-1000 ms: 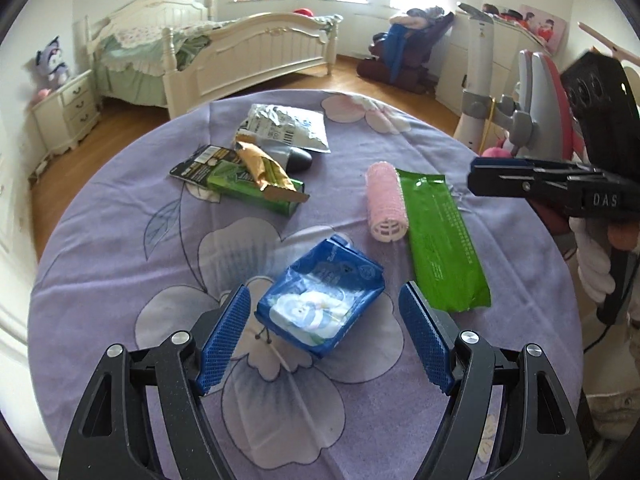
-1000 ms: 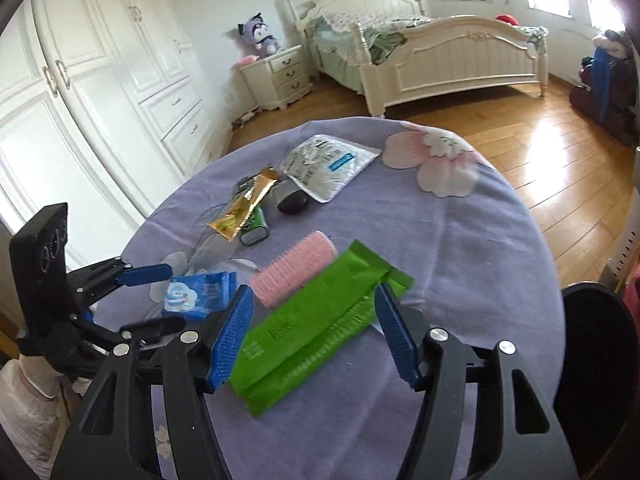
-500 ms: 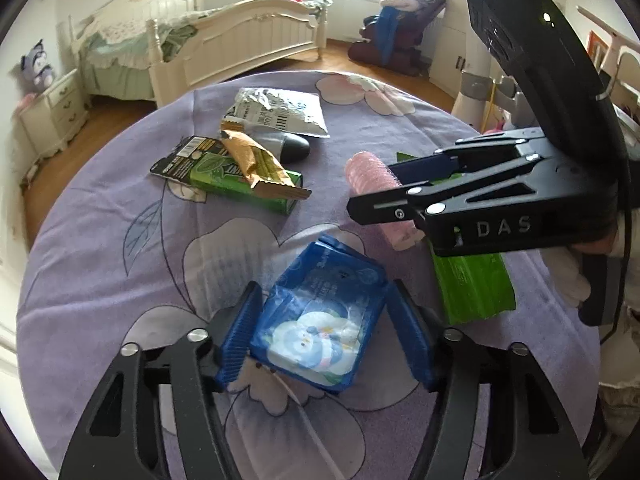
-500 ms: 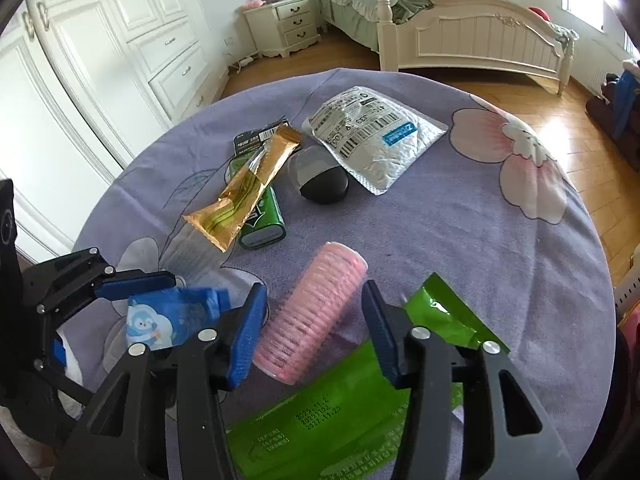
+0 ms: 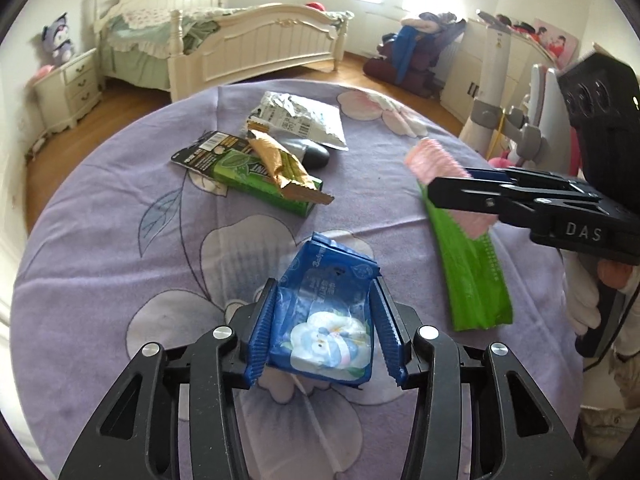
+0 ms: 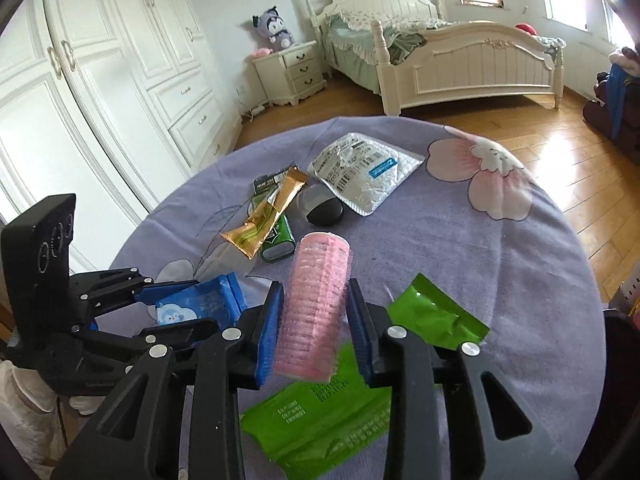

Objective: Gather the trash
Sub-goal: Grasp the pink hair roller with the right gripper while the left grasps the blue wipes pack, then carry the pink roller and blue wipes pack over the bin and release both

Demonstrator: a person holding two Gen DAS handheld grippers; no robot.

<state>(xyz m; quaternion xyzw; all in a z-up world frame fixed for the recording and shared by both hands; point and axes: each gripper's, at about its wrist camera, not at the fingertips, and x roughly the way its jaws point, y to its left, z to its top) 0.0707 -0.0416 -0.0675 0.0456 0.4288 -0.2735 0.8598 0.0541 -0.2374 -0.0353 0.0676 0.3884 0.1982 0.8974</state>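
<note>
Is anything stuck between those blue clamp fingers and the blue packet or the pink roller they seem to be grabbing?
Nothing visible is. The left gripper is closing with the blue packet directly between its fingers, and the right gripper is closing around the pink roller, which lies partly over the green wrapper. No bin is in view.

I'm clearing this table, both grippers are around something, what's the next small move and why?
Probably finish closing, then lift. The left gripper is closing, pads against the blue wrapper; the right gripper is closing on the pink hair roller. Both items seem to rest on the table.
</note>
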